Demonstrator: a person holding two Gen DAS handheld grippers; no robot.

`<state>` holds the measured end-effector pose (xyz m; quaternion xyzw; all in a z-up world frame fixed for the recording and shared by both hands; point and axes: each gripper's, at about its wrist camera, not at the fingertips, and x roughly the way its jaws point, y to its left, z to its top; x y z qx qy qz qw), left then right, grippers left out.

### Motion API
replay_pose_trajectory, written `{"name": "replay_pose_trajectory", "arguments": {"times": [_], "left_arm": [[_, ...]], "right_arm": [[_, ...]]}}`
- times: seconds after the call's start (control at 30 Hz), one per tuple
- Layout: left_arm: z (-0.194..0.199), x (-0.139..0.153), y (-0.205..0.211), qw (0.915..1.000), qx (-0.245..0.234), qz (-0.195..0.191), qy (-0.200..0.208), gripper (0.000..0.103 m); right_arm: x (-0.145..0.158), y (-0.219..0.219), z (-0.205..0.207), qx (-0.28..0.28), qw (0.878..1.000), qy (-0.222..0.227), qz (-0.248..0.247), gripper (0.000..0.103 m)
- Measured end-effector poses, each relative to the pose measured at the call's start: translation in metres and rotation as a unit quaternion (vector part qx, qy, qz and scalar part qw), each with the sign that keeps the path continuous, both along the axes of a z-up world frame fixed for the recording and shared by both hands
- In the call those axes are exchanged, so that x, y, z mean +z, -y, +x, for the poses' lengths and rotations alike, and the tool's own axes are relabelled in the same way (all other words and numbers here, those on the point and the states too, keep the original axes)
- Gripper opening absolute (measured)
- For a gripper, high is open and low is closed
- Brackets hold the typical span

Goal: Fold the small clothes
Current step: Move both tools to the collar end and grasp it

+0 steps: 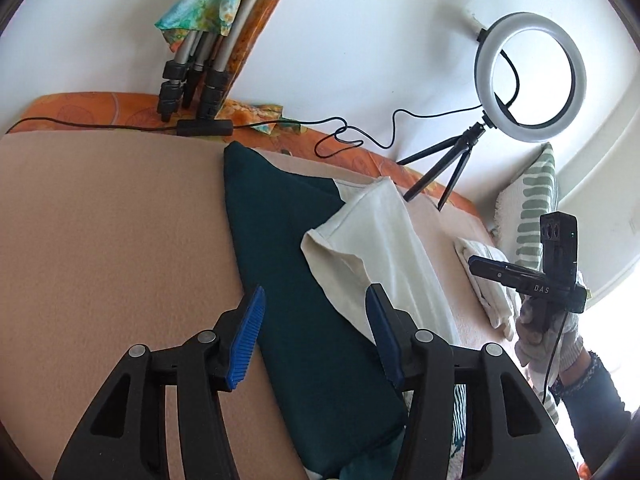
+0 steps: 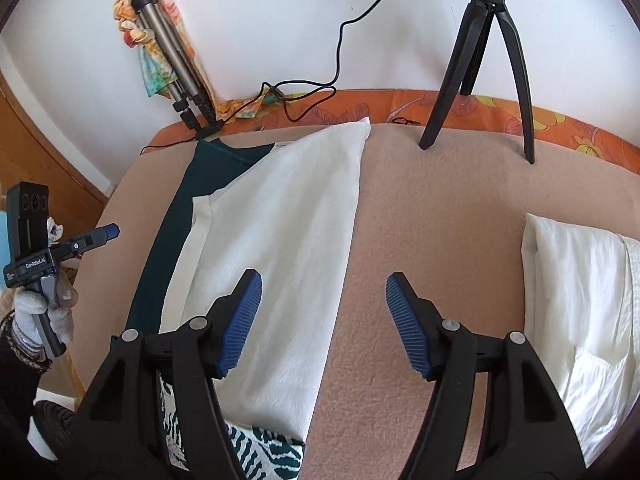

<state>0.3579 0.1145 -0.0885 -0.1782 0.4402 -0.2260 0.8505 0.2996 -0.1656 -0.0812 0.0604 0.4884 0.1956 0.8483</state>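
Both tongs released, holding nothing: left gripper [image 1: 316, 332] over dark green garment [image 1: 304, 264], right gripper [image 2: 324, 324] by white garment [image 2: 280, 216] atop it, on beige blanket [image 2: 432, 208]. Step: btwn folds, judged. Next: pinch white edge w/ both.

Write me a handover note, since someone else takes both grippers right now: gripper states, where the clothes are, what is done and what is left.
Left gripper: open, empty, above the dark teal garment.
Right gripper: open, empty, over the white cloth's edge and the beige blanket.
Clothes: the long white folded cloth lies on the dark teal garment; a teal-and-white patterned garment peeks out at the near end. A folded white piece lies to the right.
Done: that right-hand piece looks folded.
Left: the white cloth looks partly folded; the teal and patterned garments remain.
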Motion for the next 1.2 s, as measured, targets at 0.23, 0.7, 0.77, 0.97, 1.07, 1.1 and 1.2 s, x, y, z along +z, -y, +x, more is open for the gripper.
{"name": "replay_pose_trajectory", "arguments": {"times": [0.23,0.7,0.77,0.97,1.07,1.1,1.2], "left_arm": [[0.059,-0.019,-0.008,0.9996,0.015,-0.018,-0.015,0.051],[0.124,-0.055,-0.01,0.9974,0.042,-0.044,-0.038,0.051],[0.129,-0.058,-0.011,0.9962,0.045,-0.062,-0.041,0.051],[0.139,-0.059,-0.008,0.9949,0.052,-0.078,-0.039,0.048],[0.139,-0.058,0.0,0.9965,0.046,-0.065,-0.026,0.042],[0.14,-0.06,0.003,0.9968,0.04,-0.063,-0.028,0.029],[0.14,-0.065,0.01,0.9976,0.037,-0.05,-0.03,0.008]], "right_arm": [[-0.028,-0.001,0.06,-0.011,0.999,-0.024,0.034,0.068],[-0.054,-0.018,0.128,-0.002,0.999,-0.024,0.049,0.068],[-0.056,-0.016,0.134,-0.008,0.998,-0.021,0.063,0.068],[-0.056,-0.013,0.142,-0.02,0.996,-0.014,0.087,0.062],[-0.056,-0.014,0.146,-0.022,0.995,-0.017,0.092,0.044],[-0.057,-0.015,0.147,-0.023,0.995,-0.019,0.093,0.038],[-0.06,-0.021,0.147,-0.016,0.996,-0.016,0.084,0.025]]}}
